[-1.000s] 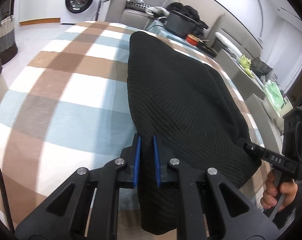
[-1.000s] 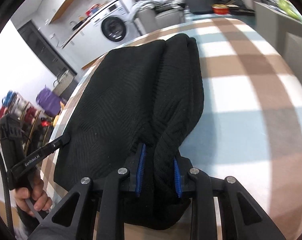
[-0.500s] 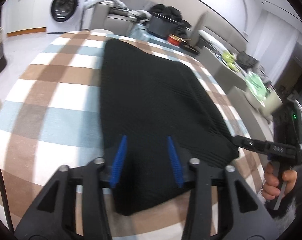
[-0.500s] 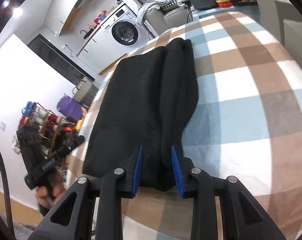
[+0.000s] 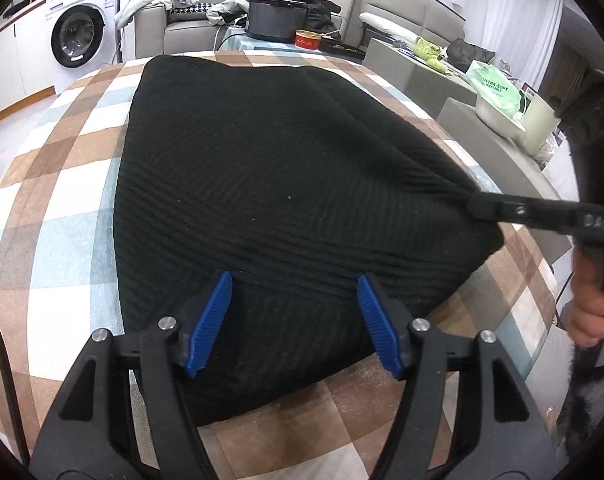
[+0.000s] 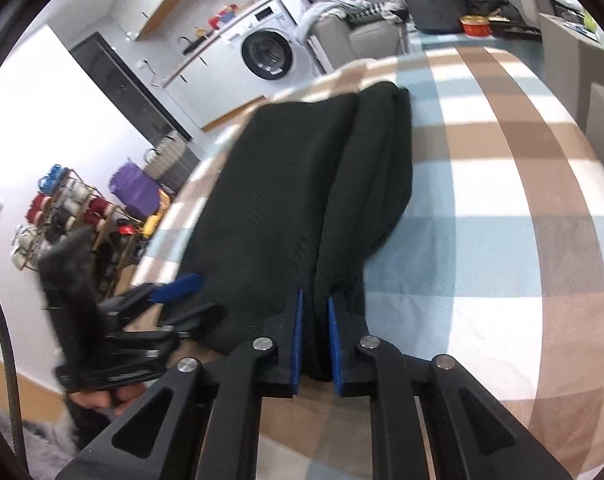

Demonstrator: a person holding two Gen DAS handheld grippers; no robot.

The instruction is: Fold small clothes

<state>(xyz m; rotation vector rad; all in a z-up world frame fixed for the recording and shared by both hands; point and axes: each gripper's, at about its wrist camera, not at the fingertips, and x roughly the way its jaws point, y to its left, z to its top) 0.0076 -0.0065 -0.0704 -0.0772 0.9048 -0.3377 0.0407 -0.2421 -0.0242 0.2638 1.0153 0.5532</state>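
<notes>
On checked cloth [image 5: 61, 240], left gripper [image 5: 293, 320] jaws opening, right gripper [image 6: 313, 340] clamping black knit [image 5: 281, 180]

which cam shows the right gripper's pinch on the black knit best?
Right wrist view: the right gripper has its blue pads closed on a fold at the black knit garment edge. The left wrist view shows only its finger tips, side-on, at the garment's right corner.

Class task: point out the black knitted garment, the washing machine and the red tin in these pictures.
Black knitted garment [image 5: 285, 184], left wrist view, middle of its top.
Washing machine [image 5: 77, 36], left wrist view, door.
Red tin [image 6: 477, 26], right wrist view, side wall.
</notes>
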